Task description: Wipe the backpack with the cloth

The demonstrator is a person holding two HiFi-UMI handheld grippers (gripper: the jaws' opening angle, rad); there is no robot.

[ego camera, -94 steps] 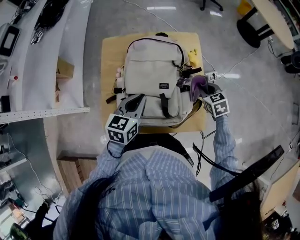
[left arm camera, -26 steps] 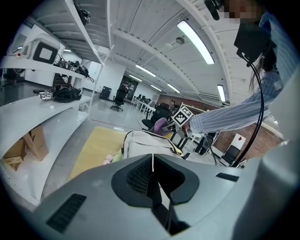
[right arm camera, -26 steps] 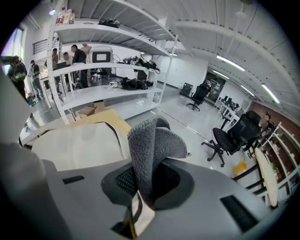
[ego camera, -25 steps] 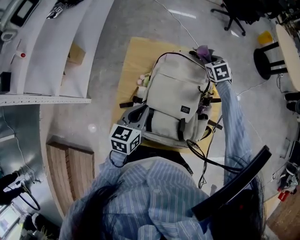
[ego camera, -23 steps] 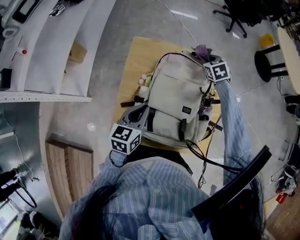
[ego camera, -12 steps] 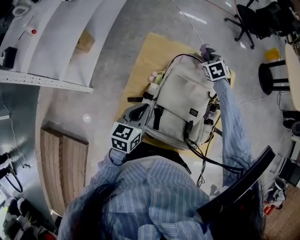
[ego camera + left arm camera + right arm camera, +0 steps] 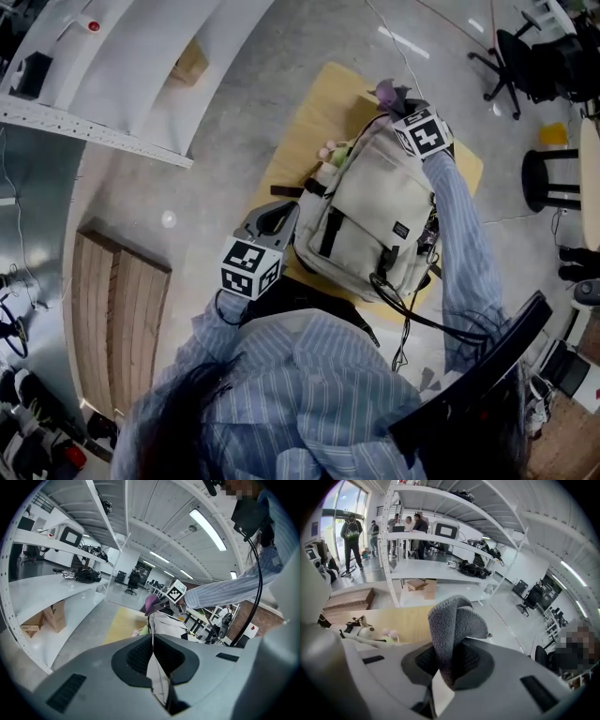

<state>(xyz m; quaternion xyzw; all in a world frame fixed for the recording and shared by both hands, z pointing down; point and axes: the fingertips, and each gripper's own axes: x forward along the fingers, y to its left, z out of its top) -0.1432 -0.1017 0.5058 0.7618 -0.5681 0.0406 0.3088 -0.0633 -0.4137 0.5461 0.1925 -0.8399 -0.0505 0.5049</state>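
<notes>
Right gripper (image 7: 399,101) moved from backpack (image 7: 375,202) side up to top end, pinching cloth (image 7: 385,91). Left gripper (image 7: 280,214) clamped on pale fabric, probably backpack edge. Backpack on desk (image 7: 314,127).

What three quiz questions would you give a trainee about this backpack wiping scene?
1. True or false: the right gripper is shut on the cloth.
2. Multiple choice: the left gripper holds A) nothing, B) fabric of the backpack, C) a cable.
3. Short answer: what does the backpack lie on?

Key: 1 true; 2 B; 3 the wooden tabletop.
</notes>
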